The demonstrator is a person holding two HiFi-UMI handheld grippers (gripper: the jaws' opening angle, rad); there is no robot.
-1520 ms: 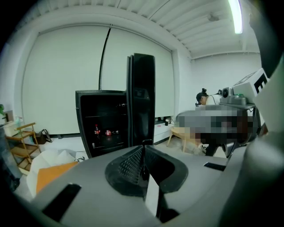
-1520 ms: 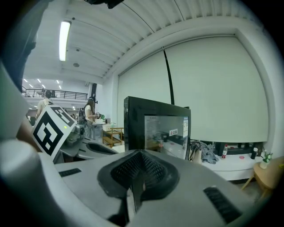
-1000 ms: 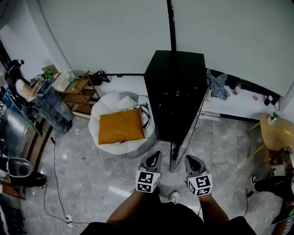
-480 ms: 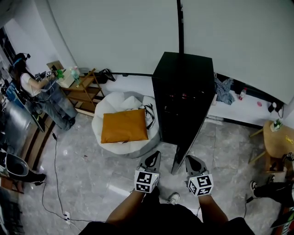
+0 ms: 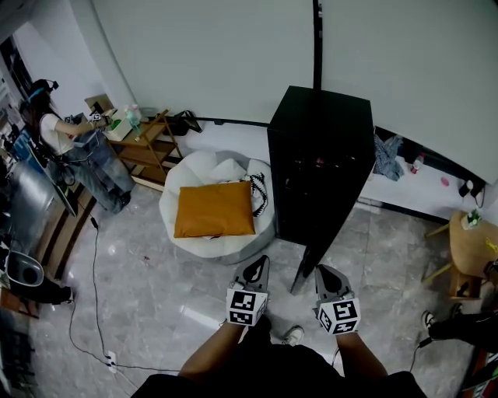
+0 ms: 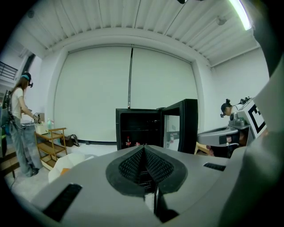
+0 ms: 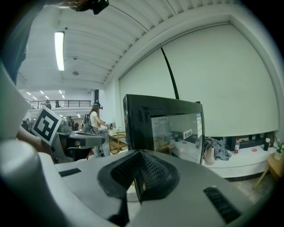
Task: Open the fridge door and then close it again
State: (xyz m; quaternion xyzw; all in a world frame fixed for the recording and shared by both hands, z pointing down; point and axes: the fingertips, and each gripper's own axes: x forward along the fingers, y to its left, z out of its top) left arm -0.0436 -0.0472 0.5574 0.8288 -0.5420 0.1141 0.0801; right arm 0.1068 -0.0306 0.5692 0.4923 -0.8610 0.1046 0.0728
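The black fridge [image 5: 323, 148] is seen with its door [image 7: 177, 131] swung open. The left gripper [image 5: 256, 266] and right gripper [image 5: 327, 272] are held before it, jaws pressed together, nothing pinched.

Overall light: soft, white, even light is filling the room, and the far wall [image 5: 202, 54] is glowing pale.
Sources: a ceiling strip light [image 7: 59, 50] is burning at the upper left of the right gripper view. A second strip [image 6: 242, 13] is blazing at the upper right of the left gripper view.
Glare: the polished floor [image 5: 194, 315] is throwing back a pale patch. The glass of the fridge door [image 7: 177, 133] is mirroring the bright room.
Shadows: the fridge [image 5: 319, 155] is reading almost black, and its inside is swallowing detail.
Distortion: both gripper views are bowing straight lines, with black vignetting at the corners.
Focus: the left gripper [image 6: 144, 153] and right gripper [image 7: 140, 159], close to their lenses, are looking soft, while the head view is rendering crisply.
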